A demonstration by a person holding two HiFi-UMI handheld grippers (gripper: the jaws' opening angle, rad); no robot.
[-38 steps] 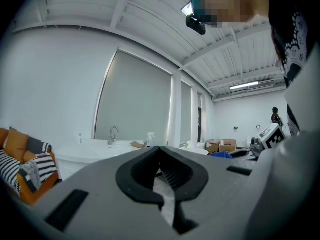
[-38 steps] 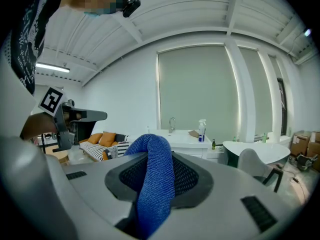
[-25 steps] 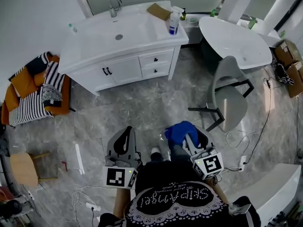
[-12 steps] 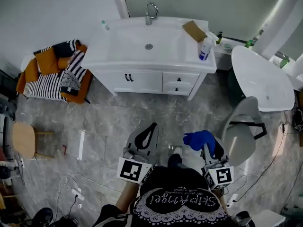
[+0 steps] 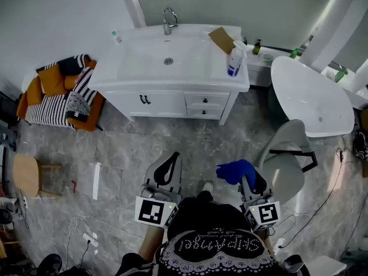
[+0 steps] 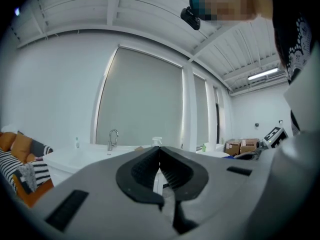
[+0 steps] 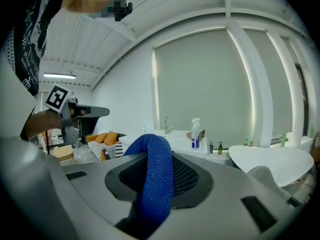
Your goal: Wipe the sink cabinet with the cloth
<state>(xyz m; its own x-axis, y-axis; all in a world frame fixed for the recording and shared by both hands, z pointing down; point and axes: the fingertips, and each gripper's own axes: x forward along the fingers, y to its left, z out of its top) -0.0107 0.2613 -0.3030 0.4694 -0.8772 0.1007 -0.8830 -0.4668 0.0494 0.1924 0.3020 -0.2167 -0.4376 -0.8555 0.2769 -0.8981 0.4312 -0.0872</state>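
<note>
The white sink cabinet (image 5: 172,99) stands at the far wall, with a basin and faucet (image 5: 167,19) on top; it shows small in the left gripper view (image 6: 90,156) and the right gripper view (image 7: 172,140). A blue cloth (image 5: 234,170) is clamped in my right gripper (image 5: 248,180), folded over between the jaws (image 7: 155,184). My left gripper (image 5: 168,168) is shut and holds nothing (image 6: 159,156). Both grippers hang low near my body, well short of the cabinet.
A spray bottle (image 5: 234,60) and a brown box (image 5: 221,39) sit on the cabinet top's right side. A white oval tub (image 5: 310,94) and a grey chair (image 5: 287,160) stand to the right. An orange sofa with striped cushions (image 5: 57,99) and a small wooden stool (image 5: 26,176) are on the left. Cables lie on the floor.
The head view has shifted, so the cabinet now sits more squarely ahead and slightly left of half a second ago. Both grippers keep their pose; the cloth stays in the right one.
</note>
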